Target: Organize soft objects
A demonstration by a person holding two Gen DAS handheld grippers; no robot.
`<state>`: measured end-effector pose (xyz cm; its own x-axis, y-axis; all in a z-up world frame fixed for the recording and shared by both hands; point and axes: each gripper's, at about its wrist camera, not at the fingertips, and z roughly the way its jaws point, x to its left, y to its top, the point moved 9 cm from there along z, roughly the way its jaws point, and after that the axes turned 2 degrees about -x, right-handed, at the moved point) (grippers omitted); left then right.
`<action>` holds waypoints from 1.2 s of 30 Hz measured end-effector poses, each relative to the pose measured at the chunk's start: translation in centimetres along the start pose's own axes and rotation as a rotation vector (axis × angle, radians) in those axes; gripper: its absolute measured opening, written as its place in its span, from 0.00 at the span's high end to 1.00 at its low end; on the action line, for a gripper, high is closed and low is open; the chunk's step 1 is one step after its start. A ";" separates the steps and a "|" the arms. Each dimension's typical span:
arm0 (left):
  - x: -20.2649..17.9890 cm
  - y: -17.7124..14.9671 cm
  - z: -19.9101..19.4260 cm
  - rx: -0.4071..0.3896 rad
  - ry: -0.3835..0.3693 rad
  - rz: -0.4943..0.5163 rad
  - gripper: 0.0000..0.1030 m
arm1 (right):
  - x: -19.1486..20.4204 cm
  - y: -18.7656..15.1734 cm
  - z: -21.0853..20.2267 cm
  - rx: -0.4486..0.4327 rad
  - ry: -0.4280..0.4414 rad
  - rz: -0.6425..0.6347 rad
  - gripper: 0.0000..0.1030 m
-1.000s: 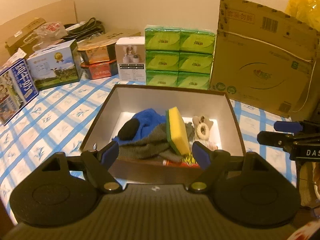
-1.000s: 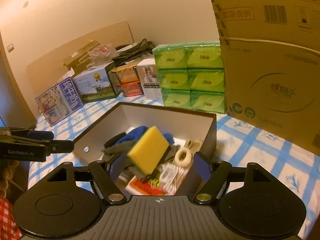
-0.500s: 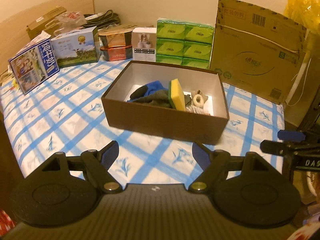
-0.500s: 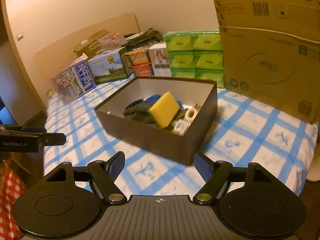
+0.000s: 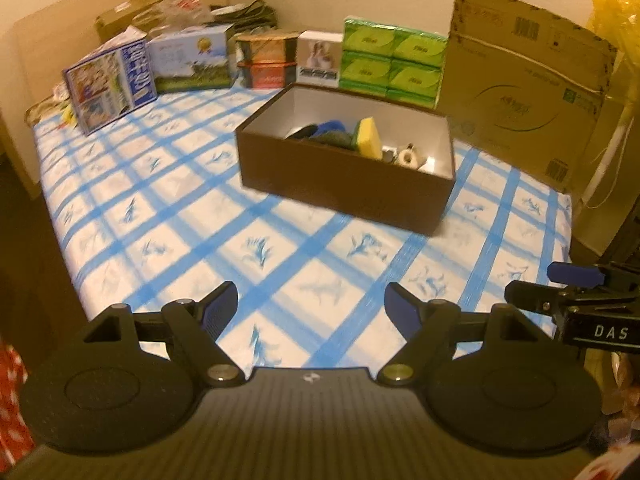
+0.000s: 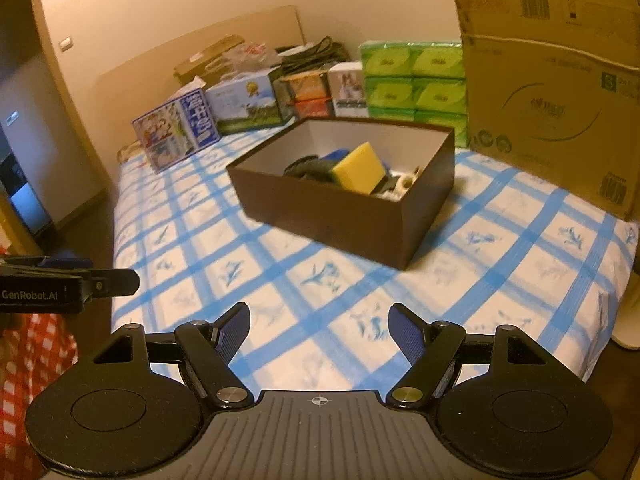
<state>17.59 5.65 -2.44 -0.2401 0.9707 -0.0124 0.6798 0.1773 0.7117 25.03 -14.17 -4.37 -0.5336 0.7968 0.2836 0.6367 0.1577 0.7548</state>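
A dark brown open box (image 5: 344, 184) (image 6: 340, 220) stands on the blue-checked cloth (image 5: 180, 216). Inside it lie a yellow and green sponge (image 5: 369, 137) (image 6: 359, 167), a blue cloth (image 5: 329, 126), dark grey fabric (image 5: 334, 139) and a small white ring-shaped item (image 5: 407, 157). My left gripper (image 5: 310, 312) is open and empty, well back from the box above the cloth's near edge. My right gripper (image 6: 319, 330) is open and empty too, also far from the box. Each gripper shows at the edge of the other's view.
Along the back stand green tissue packs (image 5: 392, 60), a large cardboard carton (image 5: 524, 84), a small white box (image 5: 320, 58), stacked orange boxes (image 5: 266, 58) and milk cartons (image 5: 112, 82). A yellow bag (image 5: 616, 20) is at the far right. The cloth's edge drops off at left.
Both grippers have pulled back and up from right over the box to well short of it. The sponge stays in the box. Both remain open.
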 end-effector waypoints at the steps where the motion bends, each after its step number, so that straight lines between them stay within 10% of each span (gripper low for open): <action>1: 0.0 -0.6 -0.2 0.006 0.009 -0.007 0.23 | 0.0 -0.3 0.0 0.007 0.003 -0.005 0.26; 36: -2.0 -11.5 -8.5 0.039 0.021 0.005 0.24 | 3.8 -10.7 -7.5 0.091 -0.027 -0.013 0.26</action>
<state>4.41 0.33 -4.63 -0.2512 0.9679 0.0058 0.7074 0.1794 0.6837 12.06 -17.20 -6.97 -0.5281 0.8092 0.2573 0.6782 0.2196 0.7013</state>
